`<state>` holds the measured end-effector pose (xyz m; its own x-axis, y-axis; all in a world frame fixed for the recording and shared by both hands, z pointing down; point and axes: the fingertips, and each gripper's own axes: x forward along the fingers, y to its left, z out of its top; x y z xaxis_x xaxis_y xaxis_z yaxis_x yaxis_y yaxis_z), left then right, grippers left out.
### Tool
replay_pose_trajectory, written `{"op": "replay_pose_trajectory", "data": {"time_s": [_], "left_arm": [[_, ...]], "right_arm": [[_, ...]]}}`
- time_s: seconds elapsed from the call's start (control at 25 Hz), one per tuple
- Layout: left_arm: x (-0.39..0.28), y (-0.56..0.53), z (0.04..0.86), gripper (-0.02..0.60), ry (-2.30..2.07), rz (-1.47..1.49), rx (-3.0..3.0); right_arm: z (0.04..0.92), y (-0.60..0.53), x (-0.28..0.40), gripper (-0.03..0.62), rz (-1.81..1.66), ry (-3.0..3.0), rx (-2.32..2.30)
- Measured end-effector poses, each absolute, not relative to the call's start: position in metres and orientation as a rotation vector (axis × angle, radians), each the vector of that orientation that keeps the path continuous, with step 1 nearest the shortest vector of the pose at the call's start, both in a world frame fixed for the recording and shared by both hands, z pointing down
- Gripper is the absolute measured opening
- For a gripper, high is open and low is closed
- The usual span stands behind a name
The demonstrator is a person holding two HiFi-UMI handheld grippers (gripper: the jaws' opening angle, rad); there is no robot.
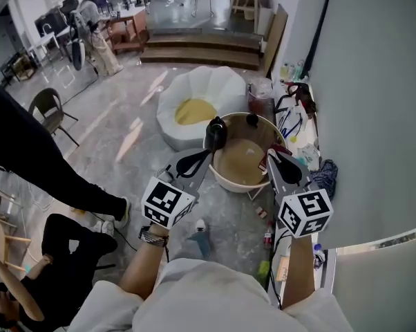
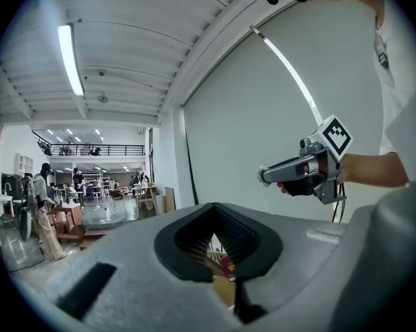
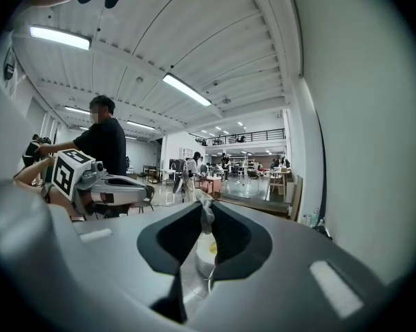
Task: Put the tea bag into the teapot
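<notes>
My right gripper [image 3: 206, 206] pinches the pale crumpled tea bag [image 3: 204, 220] level, ready for the round black teapot [image 1: 215, 133] (left gripper [image 2: 213, 208] closed, empty).

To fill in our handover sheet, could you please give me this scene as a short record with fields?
Setting: round table in an open workshop hall
Pot: black teapot stands at the table's far left edge
Bag: pale tea bag pinched in the right hand-held gripper, not yet in the teapot
Other side: left hand-held gripper has its tips together, nothing seen between them, close beside the teapot
Behind: white petal-shaped seat with a yellow centre
</notes>
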<state>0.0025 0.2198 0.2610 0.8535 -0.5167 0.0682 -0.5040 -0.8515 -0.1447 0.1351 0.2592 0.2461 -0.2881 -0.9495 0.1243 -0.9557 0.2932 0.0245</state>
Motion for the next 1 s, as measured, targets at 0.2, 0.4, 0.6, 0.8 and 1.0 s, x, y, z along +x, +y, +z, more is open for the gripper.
{"op": "replay_pose_trajectory", "data": {"time_s": [0.2,0.4,0.6,0.8,1.0], "left_arm": [[0.006,0.165,0.263,-0.002,0.78,-0.189,-2.899],[0.011,0.125,0.265,-0.002,0.75,-0.215,-2.917],[0.013,0.092,0.272,-0.002,0.73,-0.239,-2.945],[0.012,0.056,0.282,-0.002,0.73,-0.249,-2.982],[0.014,0.024,0.294,-0.002,0.717,-0.269,-2.996]], "right_arm": [[0.252,0.202,0.143,0.046,0.109,-2.43,1.822],[0.255,0.155,0.141,0.047,0.121,-2.447,1.805],[0.261,0.121,0.134,0.048,0.154,-2.446,1.791],[0.263,0.089,0.133,0.048,0.17,-2.43,1.795],[0.272,0.059,0.134,0.048,0.194,-2.408,1.806]]}}
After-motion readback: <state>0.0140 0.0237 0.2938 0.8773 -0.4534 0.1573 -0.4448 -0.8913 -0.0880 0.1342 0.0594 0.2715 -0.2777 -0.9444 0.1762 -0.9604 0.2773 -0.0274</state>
